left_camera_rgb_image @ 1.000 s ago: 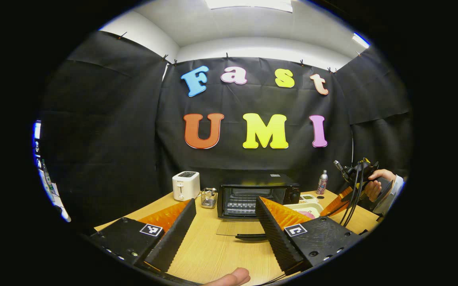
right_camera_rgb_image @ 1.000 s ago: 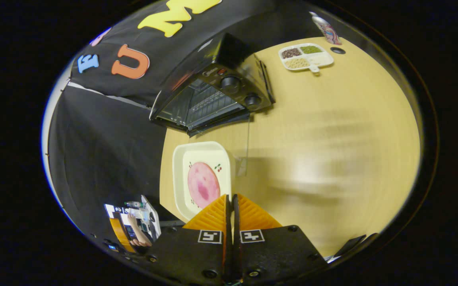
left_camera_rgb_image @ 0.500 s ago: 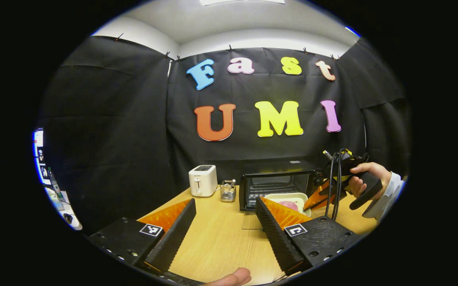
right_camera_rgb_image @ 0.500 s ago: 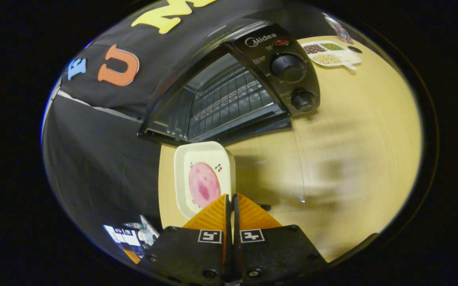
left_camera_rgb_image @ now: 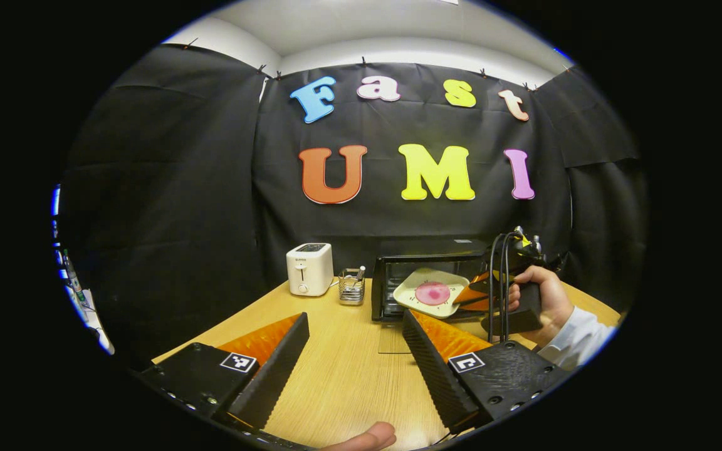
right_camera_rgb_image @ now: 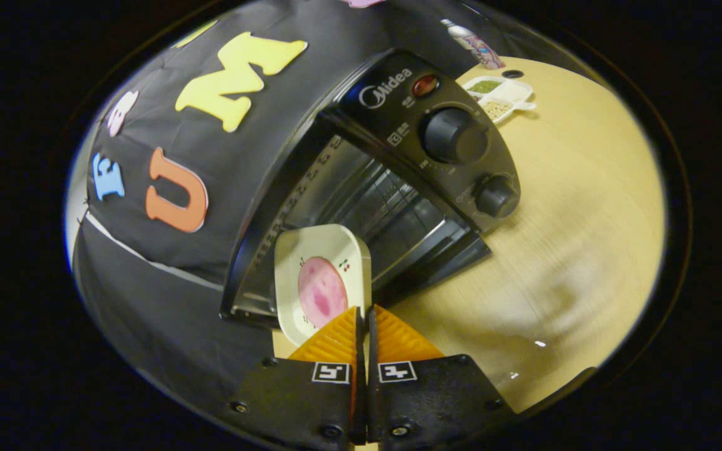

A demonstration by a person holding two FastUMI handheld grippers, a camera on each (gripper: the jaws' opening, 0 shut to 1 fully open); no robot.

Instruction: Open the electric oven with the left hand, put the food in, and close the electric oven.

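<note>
The black electric oven (left_camera_rgb_image: 427,275) (right_camera_rgb_image: 398,156) stands at the back of the wooden table (left_camera_rgb_image: 348,369) with its glass door (left_camera_rgb_image: 398,338) folded down flat. My right gripper (right_camera_rgb_image: 364,313) (left_camera_rgb_image: 470,293) is shut on the rim of a cream plate (right_camera_rgb_image: 320,275) (left_camera_rgb_image: 430,291) carrying a pink slice of food (right_camera_rgb_image: 321,292) (left_camera_rgb_image: 432,292). The plate hangs tilted in front of the oven's mouth, above the lowered door. My left gripper (left_camera_rgb_image: 355,341) is open over the near table with nothing between its fingers.
A white toaster (left_camera_rgb_image: 309,269) and a wire basket (left_camera_rgb_image: 351,287) stand left of the oven. A divided tray of grains (right_camera_rgb_image: 500,97) and a bottle (right_camera_rgb_image: 475,44) sit to the oven's right. A hand (left_camera_rgb_image: 536,294) holds the right gripper.
My right gripper has carried the plate up off the table toward the oven's opening, and the oven looms larger in its view. My left gripper stays open and has barely moved.
</note>
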